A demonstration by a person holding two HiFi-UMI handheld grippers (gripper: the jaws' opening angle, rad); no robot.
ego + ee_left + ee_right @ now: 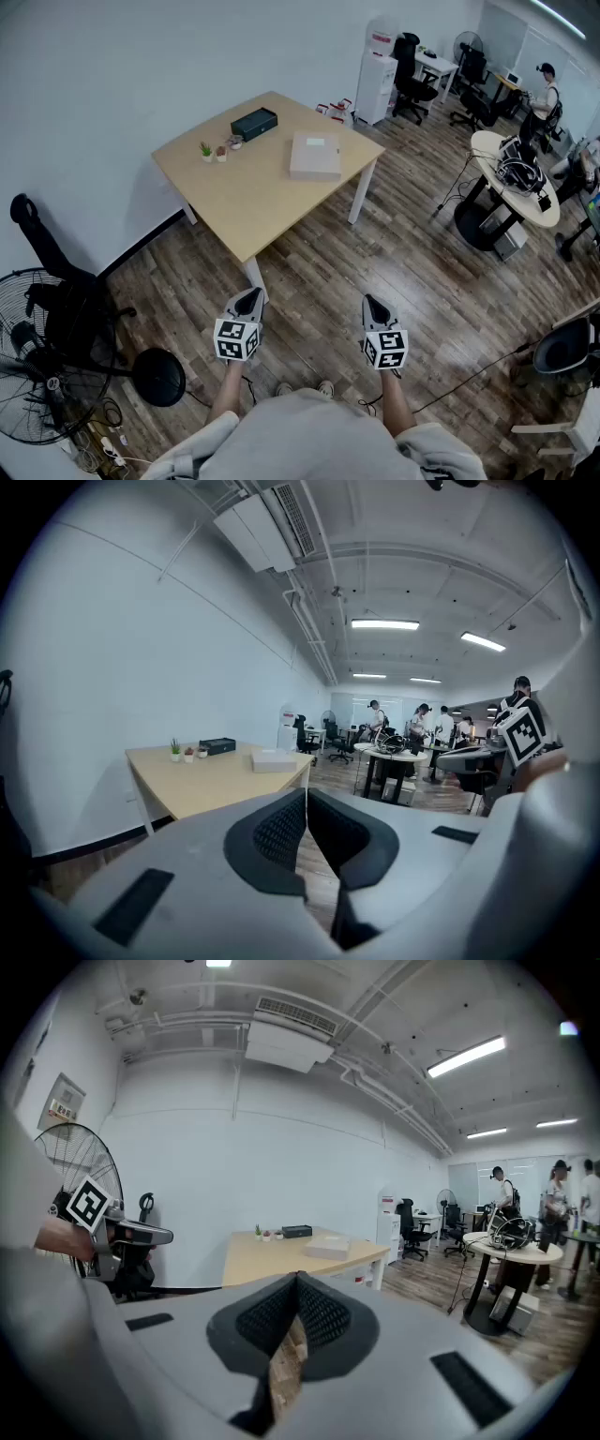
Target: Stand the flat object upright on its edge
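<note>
A flat pale box (315,156) lies on its broad face on the light wooden table (244,202), toward the far right corner. It also shows small and distant in the left gripper view (274,759) and the right gripper view (326,1250). My left gripper (250,294) and right gripper (374,301) hang side by side over the wood floor, well short of the table's near corner. Both point toward the table, and both are shut with nothing between the jaws (307,792) (297,1279).
A dark box (254,123) and two small potted plants (213,151) stand at the table's far side. A floor fan (37,384) and black chair (56,281) are at left. A round table (514,178), water dispenser (377,75), chairs and people fill the right.
</note>
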